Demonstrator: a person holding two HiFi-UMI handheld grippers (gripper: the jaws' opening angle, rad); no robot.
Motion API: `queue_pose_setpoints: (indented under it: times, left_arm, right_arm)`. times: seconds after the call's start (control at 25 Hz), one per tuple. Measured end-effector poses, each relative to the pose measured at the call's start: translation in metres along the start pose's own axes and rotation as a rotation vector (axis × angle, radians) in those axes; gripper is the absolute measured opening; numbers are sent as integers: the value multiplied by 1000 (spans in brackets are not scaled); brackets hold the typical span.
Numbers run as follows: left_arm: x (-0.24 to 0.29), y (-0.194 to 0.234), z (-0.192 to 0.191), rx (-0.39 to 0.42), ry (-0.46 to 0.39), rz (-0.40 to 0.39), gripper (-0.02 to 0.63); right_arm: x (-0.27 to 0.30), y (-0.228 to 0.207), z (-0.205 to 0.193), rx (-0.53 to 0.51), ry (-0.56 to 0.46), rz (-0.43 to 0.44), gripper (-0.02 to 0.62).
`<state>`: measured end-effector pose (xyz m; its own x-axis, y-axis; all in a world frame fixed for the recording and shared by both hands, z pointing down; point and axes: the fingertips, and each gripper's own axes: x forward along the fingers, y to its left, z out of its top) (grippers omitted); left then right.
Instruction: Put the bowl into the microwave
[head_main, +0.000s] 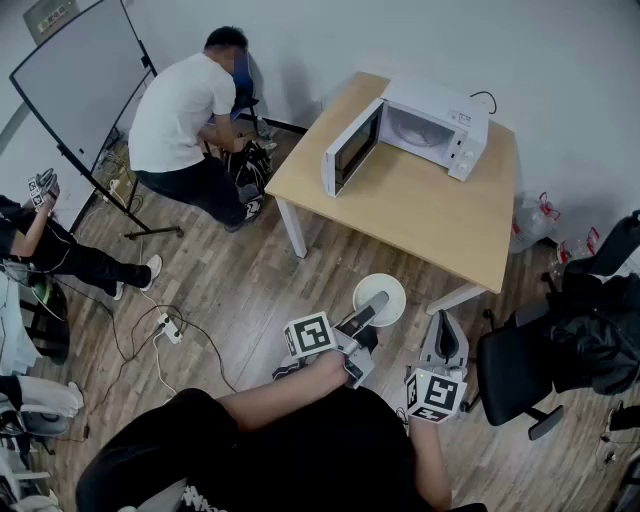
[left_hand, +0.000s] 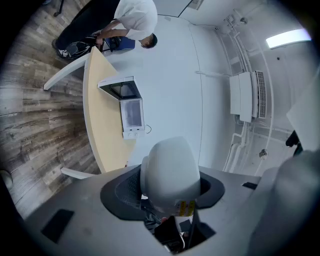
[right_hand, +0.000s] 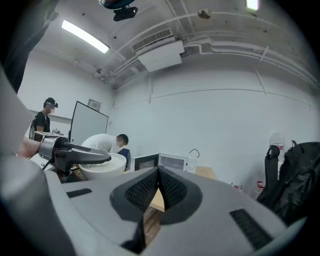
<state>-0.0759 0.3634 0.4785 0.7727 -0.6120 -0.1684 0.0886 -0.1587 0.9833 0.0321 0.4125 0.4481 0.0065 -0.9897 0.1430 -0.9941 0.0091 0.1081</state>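
In the head view a white bowl (head_main: 381, 296) hangs over the wood floor, short of the table's near edge. My left gripper (head_main: 371, 306) is shut on its rim. The left gripper view shows the bowl (left_hand: 169, 170) tipped on edge between the dark pads, with the jaws pressing on it. The white microwave (head_main: 432, 125) stands at the far end of the light wooden table (head_main: 420, 210), its door (head_main: 350, 148) swung open to the left. The microwave (left_hand: 130, 111) lies straight ahead of the bowl. My right gripper (head_main: 443, 335) is beside the bowl, to its right, and empty. Its pads meet in the right gripper view (right_hand: 158, 187).
A person in a white shirt (head_main: 185, 110) crouches by the wall left of the table, next to a whiteboard (head_main: 75, 75). Another person (head_main: 45, 250) sits at the far left. Cables and a power strip (head_main: 170, 328) lie on the floor. A black office chair (head_main: 520, 370) and bags (head_main: 600, 340) stand at the right.
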Motion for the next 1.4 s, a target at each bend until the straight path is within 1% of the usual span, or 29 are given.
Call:
queue_pose_setpoints:
  times: [0.08, 0.12, 0.2, 0.32, 0.4, 0.52, 0.68, 0.88, 1.0, 1.12, 1.28, 1.4]
  left_arm:
    - [-5, 8, 1, 14, -2, 38, 221]
    - [-6, 10, 1, 17, -4, 44, 221]
    - [-6, 9, 0, 14, -9, 34, 221]
    - [-5, 6, 1, 18, -19, 31, 221]
    - [-5, 6, 1, 14, -22, 26, 221]
    - [-3, 10, 5, 19, -20, 39, 221]
    - [-1, 22, 9, 14, -4, 77, 221]
    - [25, 33, 20, -2, 10, 67, 221]
    - [45, 36, 33, -12, 20, 65, 221]
    - [62, 42, 53, -23, 25, 69, 221]
    - [88, 51, 86, -20, 17, 74, 221]
    - [110, 56, 113, -24, 8, 62, 221]
  right_arm:
    - [-1, -1, 0, 2, -2, 3, 60]
    - [-2, -2, 0, 10, -4, 6, 60]
    - [-3, -2, -4, 44, 2, 24, 60]
    - [-2, -1, -19, 79, 55, 44, 60]
    - [-3, -3, -27, 75, 73, 40, 60]
    - [-2, -9, -32, 103, 72, 26, 60]
    - [0, -16, -35, 113, 63, -9, 60]
    - [10, -26, -37, 107, 53, -28, 60]
    - [26, -30, -35, 106, 56, -42, 60]
    - [50, -28, -32, 94, 62, -32, 61]
    - [95, -33, -22, 76, 60, -26, 60]
    - [134, -35, -12, 56, 62, -16, 60]
